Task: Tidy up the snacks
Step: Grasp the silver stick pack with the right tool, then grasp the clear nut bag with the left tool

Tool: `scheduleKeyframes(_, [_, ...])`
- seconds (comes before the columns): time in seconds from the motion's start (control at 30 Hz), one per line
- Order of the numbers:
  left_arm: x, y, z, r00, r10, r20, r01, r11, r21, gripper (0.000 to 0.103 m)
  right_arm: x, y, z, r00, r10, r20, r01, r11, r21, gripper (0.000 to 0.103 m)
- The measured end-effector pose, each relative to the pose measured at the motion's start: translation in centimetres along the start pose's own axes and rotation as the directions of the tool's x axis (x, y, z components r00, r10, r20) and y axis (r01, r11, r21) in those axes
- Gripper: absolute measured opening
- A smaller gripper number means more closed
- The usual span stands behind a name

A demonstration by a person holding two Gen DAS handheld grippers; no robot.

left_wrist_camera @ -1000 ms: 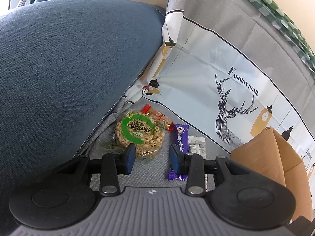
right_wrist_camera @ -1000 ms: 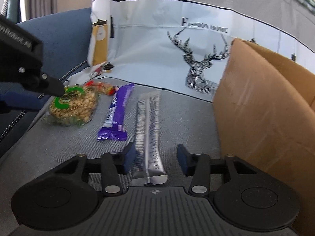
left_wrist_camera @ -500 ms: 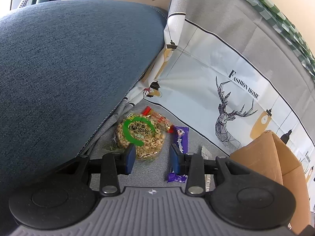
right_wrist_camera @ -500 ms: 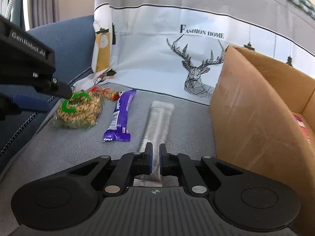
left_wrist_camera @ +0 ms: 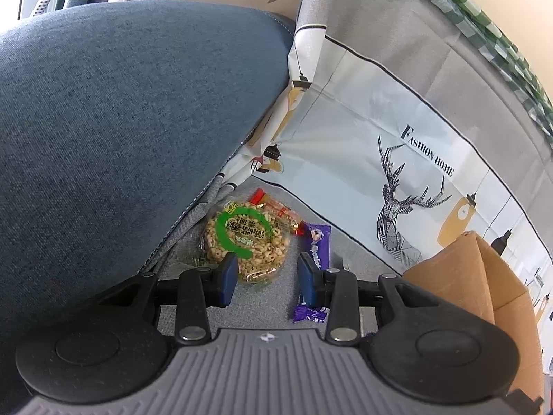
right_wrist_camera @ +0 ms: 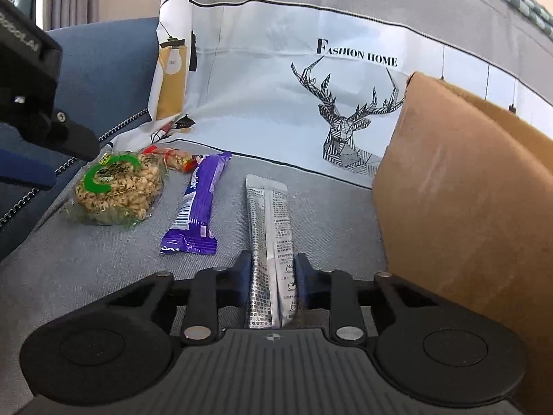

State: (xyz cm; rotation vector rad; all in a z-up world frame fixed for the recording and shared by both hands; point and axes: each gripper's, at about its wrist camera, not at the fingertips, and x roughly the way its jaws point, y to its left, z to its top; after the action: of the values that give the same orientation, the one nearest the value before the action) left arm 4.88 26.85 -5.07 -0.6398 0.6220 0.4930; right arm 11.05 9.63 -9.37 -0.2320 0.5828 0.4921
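Note:
On the grey seat cushion lie a round puffed-grain snack with a green ring (left_wrist_camera: 242, 235) (right_wrist_camera: 117, 186), a red-wrapped snack (left_wrist_camera: 273, 205) (right_wrist_camera: 176, 157) and a purple bar (left_wrist_camera: 318, 242) (right_wrist_camera: 200, 204). My left gripper (left_wrist_camera: 268, 276) hovers open at the round snack's near edge, and its fingers press on nothing. A long silver sachet (right_wrist_camera: 268, 214) lies lengthwise between my right gripper's pads. The right gripper (right_wrist_camera: 272, 266) is shut on the sachet's near end. The left gripper's black body (right_wrist_camera: 31, 103) shows at the far left of the right wrist view.
An open brown cardboard box (right_wrist_camera: 466, 190) (left_wrist_camera: 466, 276) stands close on the right of the sachet. A blue cushion (left_wrist_camera: 121, 138) rises on the left. A cloth printed with a deer (right_wrist_camera: 345, 128) hangs over the backrest behind the snacks.
The right gripper's jaws, open around the silver sachet a second ago, have shut on it. The sachet has slipped out of the left wrist view. The left gripper has stayed put.

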Motion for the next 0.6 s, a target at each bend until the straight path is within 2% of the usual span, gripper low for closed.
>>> scheduleKeyframes(0.03, [-0.1,0.0,0.1,1.0,-0.002,0.003,0.002,1.0,-0.006,0.041,-0.5,-0.1,0.1,1.0,0.002,0.006,-0.002,1.0,-0.01,0.01])
scheduleKeyframes(0.07, [-0.2,0.1,0.2,1.0,-0.005,0.005,0.005,1.0,-0.012,0.041,-0.9,-0.1,0.1,1.0,0.005,0.008,-0.005,1.0,-0.019,0.006])
scheduleKeyframes(0.33, [-1.1,1.0,0.9,1.0,-0.014,0.019,0.015,0.999,-0.043,0.041,-4.7,-0.8,-1.5,0.996,0.028,-0.08,-0.032,0.999,-0.041,0.006])
scheduleKeyframes(0.47, [-1.2,1.4,1.2,0.999,-0.043,0.006,0.043,0.998,-0.046,0.041,-7.4,-0.5,-2.5,0.987,0.029,-0.16,-0.033,0.999,-0.02,0.006])
scheduleKeyframes(0.57, [-1.1,1.3,1.1,0.999,-0.041,0.002,0.041,0.999,-0.027,0.041,-8.7,-0.1,-2.9,0.985,0.039,-0.167,-0.041,0.999,-0.01,0.01])
scheduleKeyframes(0.6, [-1.0,1.3,1.1,0.999,-0.038,0.002,0.038,0.999,-0.02,0.041,-9.0,0.2,-2.9,0.989,0.033,-0.144,-0.036,0.999,-0.018,0.022])
